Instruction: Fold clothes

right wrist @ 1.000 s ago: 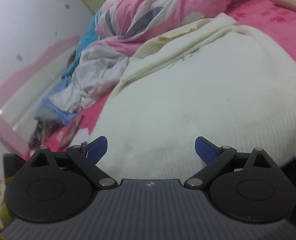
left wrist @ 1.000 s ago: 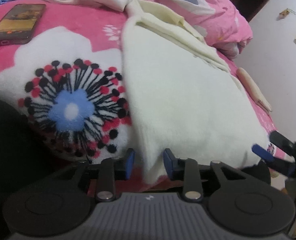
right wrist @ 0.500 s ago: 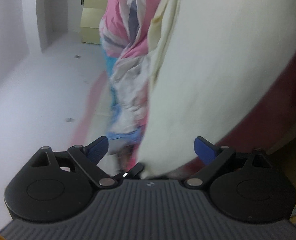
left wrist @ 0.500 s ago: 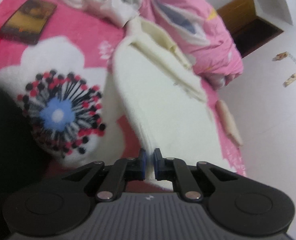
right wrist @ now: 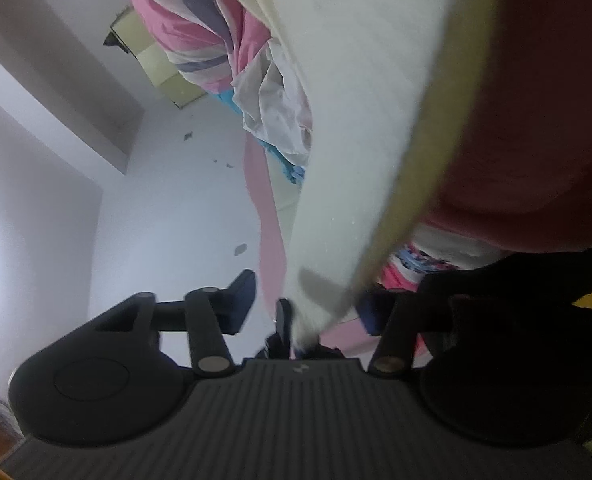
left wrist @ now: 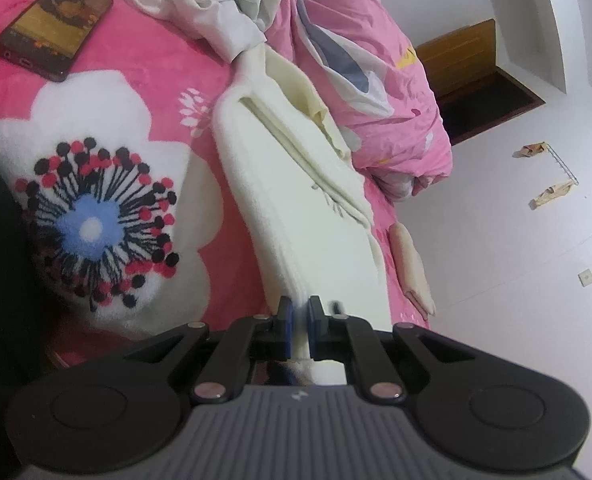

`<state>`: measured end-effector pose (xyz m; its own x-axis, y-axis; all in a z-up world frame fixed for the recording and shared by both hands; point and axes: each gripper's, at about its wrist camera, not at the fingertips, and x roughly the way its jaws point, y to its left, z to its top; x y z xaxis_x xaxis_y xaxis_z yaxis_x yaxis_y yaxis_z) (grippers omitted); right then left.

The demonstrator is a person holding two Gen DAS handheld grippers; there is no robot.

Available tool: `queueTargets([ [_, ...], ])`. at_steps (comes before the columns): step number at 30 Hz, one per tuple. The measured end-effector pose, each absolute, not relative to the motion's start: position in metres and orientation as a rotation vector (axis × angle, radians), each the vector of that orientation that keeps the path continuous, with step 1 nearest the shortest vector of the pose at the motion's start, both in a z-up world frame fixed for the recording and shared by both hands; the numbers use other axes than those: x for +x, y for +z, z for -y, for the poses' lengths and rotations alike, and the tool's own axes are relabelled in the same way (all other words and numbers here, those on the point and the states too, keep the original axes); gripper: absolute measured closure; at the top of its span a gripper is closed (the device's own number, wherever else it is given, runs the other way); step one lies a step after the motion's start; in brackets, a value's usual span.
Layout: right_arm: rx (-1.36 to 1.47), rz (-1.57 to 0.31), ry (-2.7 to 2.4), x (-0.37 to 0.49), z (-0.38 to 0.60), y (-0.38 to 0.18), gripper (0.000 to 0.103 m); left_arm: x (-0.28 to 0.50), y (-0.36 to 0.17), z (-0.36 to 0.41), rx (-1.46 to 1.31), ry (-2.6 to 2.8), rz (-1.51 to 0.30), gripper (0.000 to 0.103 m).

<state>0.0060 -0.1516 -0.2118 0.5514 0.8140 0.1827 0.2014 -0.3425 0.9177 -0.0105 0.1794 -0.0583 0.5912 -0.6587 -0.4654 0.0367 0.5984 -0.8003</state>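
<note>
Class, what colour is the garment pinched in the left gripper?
Cream white. The garment shows best in the left wrist view, against the pink blanket.

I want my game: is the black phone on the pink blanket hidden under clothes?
No, the black phone lies uncovered on the pink blanket.

The bed wears a pink flowered blanket. On it, ahead of the left tongs, lies a cream garment; a phone lies far left, beside crumpled bedding.
</note>
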Motion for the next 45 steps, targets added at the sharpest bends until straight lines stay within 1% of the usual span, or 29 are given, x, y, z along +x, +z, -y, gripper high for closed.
queueTargets([
  [1, 1.835, -0.836, 0.812, 0.006, 0.148, -0.210, 0.077, -0.011, -0.061, -0.181, -0.841, -0.469, -0.851, 0.095],
  [2, 1.826, -0.839, 0.803, 0.007, 0.146, -0.209, 0.087, -0.010, -0.065, -0.183, -0.847, -0.476, -0.852, 0.095],
  [3, 1.825, -0.831, 0.794, 0.006, 0.145, -0.208, 0.093, -0.010, -0.069, -0.185, -0.859, -0.486, -0.852, 0.095],
  [5, 1.828, -0.806, 0.781, 0.004, 0.143, -0.207, 0.097, -0.009, -0.078, -0.192, -0.897, -0.512, -0.853, 0.093],
  [6, 1.825, -0.780, 0.783, 0.003, 0.144, -0.205, 0.098, -0.008, -0.082, -0.195, -0.908, -0.529, -0.853, 0.092],
  [8, 1.806, -0.742, 0.777, 0.005, 0.144, -0.200, 0.098, -0.008, -0.089, -0.202, -0.913, -0.546, -0.832, 0.075],
  [9, 1.794, -0.732, 0.772, 0.006, 0.145, -0.197, 0.098, -0.009, -0.093, -0.206, -0.927, -0.552, -0.819, 0.071],
  [11, 1.776, -0.731, 0.755, 0.007, 0.145, -0.194, 0.098, -0.004, -0.101, -0.215, -0.990, -0.565, -0.807, 0.055],
  [13, 1.765, -0.739, 0.735, 0.008, 0.144, -0.192, 0.098, 0.001, -0.110, -0.224, -1.063, -0.573, -0.801, 0.046],
  [15, 1.757, -0.749, 0.724, 0.008, 0.144, -0.190, 0.098, 0.010, -0.116, -0.227, -1.102, -0.583, -0.809, 0.045],
  [17, 1.736, -0.760, 0.724, 0.012, 0.143, -0.190, 0.098, 0.018, -0.121, -0.227, -1.127, -0.591, -0.819, 0.039],
  [21, 1.692, -0.780, 0.721, 0.019, 0.145, -0.191, 0.098, 0.034, -0.126, -0.216, -1.140, -0.633, -0.847, 0.036],
  [24, 1.674, -0.786, 0.724, 0.021, 0.144, -0.191, 0.098, 0.048, -0.132, -0.206, -1.135, -0.641, -0.903, 0.037],
  [26, 1.663, -0.788, 0.730, 0.020, 0.145, -0.191, 0.098, 0.055, -0.135, -0.198, -1.123, -0.645, -0.941, 0.043],
  [27, 1.655, -0.789, 0.732, 0.019, 0.146, -0.191, 0.098, 0.058, -0.137, -0.195, -1.121, -0.647, -0.958, 0.044],
  [29, 1.637, -0.789, 0.744, 0.018, 0.146, -0.190, 0.098, 0.063, -0.142, -0.188, -1.123, -0.648, -0.994, 0.050],
  [30, 1.625, -0.792, 0.750, 0.016, 0.147, -0.192, 0.098, 0.064, -0.144, -0.184, -1.124, -0.647, -1.013, 0.051],
  [33, 1.566, -0.808, 0.770, 0.012, 0.149, -0.192, 0.098, 0.066, -0.147, -0.172, -1.076, -0.655, -1.064, 0.066],
  [34, 1.537, -0.816, 0.773, 0.011, 0.150, -0.191, 0.097, 0.067, -0.147, -0.168, -1.048, -0.663, -1.079, 0.070],
  [38, 1.397, -0.836, 0.778, 0.003, 0.163, -0.180, 0.093, 0.064, -0.143, -0.159, -0.987, -0.626, -1.089, 0.079],
  [41, 1.260, -0.849, 0.757, -0.006, 0.182, -0.170, 0.084, 0.063, -0.140, -0.154, -0.946, -0.599, -1.090, 0.083],
  [45, 1.156, -0.796, 0.646, -0.024, 0.230, -0.155, 0.079, 0.064, -0.135, -0.146, -0.873, -0.573, -1.096, 0.085],
])
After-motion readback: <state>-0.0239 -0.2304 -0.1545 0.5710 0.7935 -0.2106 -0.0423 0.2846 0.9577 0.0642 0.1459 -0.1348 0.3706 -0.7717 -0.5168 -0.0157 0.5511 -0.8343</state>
